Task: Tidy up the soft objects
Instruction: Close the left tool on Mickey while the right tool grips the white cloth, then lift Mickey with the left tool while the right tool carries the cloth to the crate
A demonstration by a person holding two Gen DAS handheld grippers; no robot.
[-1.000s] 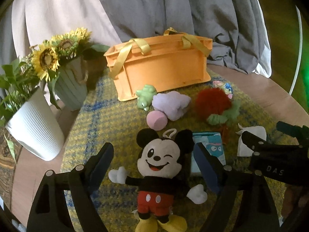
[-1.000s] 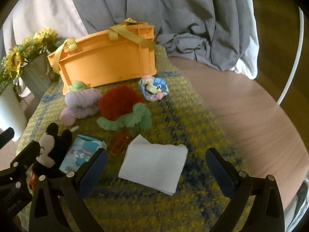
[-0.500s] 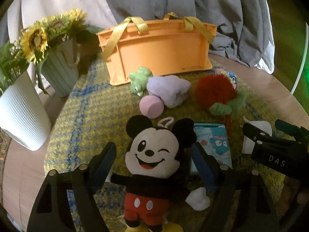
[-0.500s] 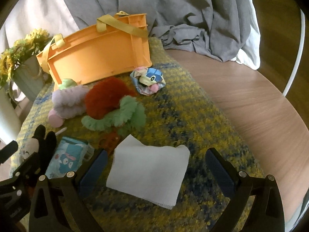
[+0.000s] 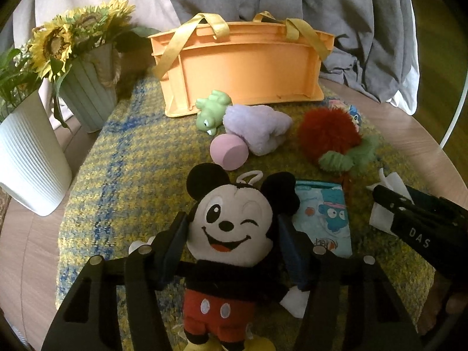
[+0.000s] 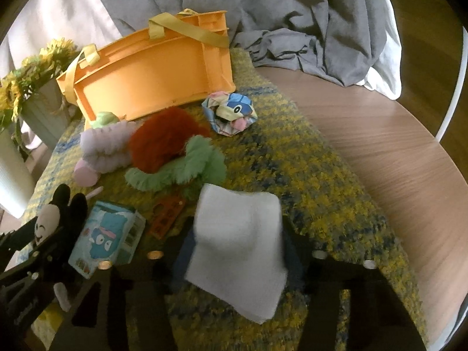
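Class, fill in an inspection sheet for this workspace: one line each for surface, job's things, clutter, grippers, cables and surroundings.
Surface: round wooden table under a yellow and blue woven mat.
Job's things: mouse plush, white cloth, purple plush, red and green fluffy toy, green frog toy, pink puff, patterned fabric bundle, orange basket.
Clutter: blue tissue pack, small orange item.
Grippers: left gripper shut on the mouse plush's head; right gripper shut on the white cloth.
Cables: nothing seen.
Surroundings: sunflower pot, white ribbed planter, grey draped fabric.
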